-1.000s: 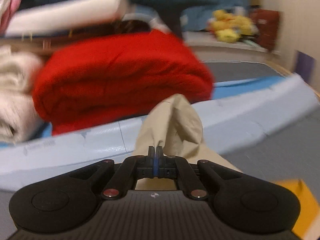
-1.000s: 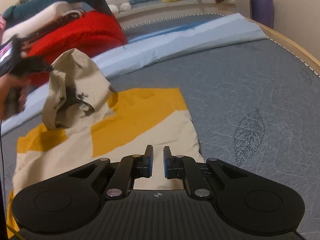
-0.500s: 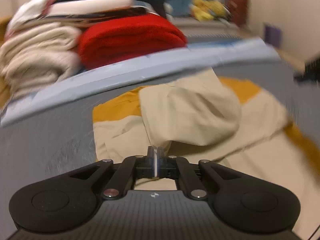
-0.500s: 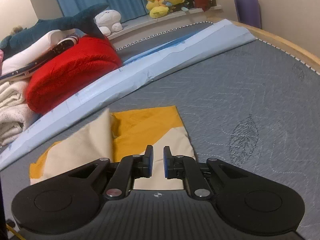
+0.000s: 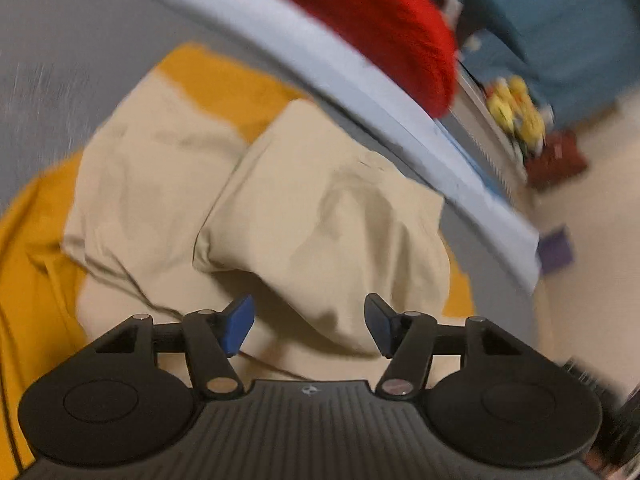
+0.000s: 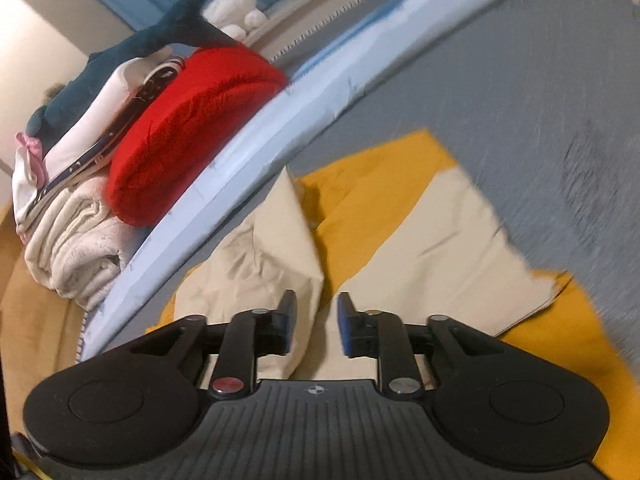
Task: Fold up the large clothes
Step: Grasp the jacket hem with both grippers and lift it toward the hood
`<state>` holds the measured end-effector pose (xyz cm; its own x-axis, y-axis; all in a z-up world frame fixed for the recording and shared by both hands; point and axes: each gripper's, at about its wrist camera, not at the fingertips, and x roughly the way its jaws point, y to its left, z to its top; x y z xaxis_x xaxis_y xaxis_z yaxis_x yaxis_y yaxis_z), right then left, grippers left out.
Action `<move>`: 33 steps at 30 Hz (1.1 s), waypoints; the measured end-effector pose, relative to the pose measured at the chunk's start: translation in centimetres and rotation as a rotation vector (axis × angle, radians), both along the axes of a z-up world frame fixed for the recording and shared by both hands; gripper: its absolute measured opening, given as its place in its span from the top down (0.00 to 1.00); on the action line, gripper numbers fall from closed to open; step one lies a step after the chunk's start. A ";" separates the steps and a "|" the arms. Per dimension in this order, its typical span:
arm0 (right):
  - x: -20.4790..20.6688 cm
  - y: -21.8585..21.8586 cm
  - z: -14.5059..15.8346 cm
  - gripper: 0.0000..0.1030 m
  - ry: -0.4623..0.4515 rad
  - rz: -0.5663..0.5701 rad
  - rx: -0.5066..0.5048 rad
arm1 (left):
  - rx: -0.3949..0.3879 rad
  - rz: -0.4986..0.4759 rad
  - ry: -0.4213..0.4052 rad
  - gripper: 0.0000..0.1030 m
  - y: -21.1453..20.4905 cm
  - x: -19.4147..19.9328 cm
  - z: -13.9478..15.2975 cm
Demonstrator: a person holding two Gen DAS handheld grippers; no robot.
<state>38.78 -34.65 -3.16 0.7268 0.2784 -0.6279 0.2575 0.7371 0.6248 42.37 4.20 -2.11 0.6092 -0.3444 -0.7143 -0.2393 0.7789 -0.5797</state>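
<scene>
A beige and yellow garment [image 5: 320, 216] lies on the grey mattress [image 5: 48, 20], with a beige flap folded over its middle. My left gripper [image 5: 308, 326] is open wide just above the flap's near edge and holds nothing. In the right wrist view the same garment [image 6: 440, 232] spreads in front of my right gripper [image 6: 317, 326], which is open by a narrow gap over the beige fold and holds nothing.
A light blue sheet edge [image 6: 248, 152] runs along the far side of the garment. Behind it sit a red folded blanket [image 6: 192, 128], cream towels [image 6: 72, 236] and a dark teal plush [image 6: 132, 52]. Yellow plush toys [image 5: 516, 108] stand by the wall.
My left gripper has let go of the beige flap and opened wide; the flap now lies on the garment. My right gripper has opened a little and tilted, closer to the fabric.
</scene>
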 end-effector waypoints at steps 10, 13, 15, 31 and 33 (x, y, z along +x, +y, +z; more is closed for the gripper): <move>3.3 4.6 -5.0 0.62 0.084 0.051 0.126 | -0.207 0.120 0.042 0.39 5.4 1.9 -3.3; 3.8 5.3 -6.3 0.62 0.104 0.063 0.159 | -0.209 0.102 0.046 0.49 5.1 2.5 -4.1; 3.9 5.5 -6.8 0.66 0.107 0.063 0.168 | -0.177 0.109 0.052 0.71 5.2 3.2 -4.4; -1.9 10.0 -4.3 1.00 0.151 0.075 -0.138 | 0.039 0.015 0.067 0.85 5.0 3.6 -4.2; -1.3 10.1 -6.6 1.00 0.261 0.092 -0.131 | 0.043 0.049 0.104 0.72 5.6 3.6 -5.0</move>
<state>37.43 -24.51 -9.75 0.5121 0.2396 -0.8248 0.3254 0.8346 0.4445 46.00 9.79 -7.07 0.5464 -0.2836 -0.7881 -0.3348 0.7885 -0.5159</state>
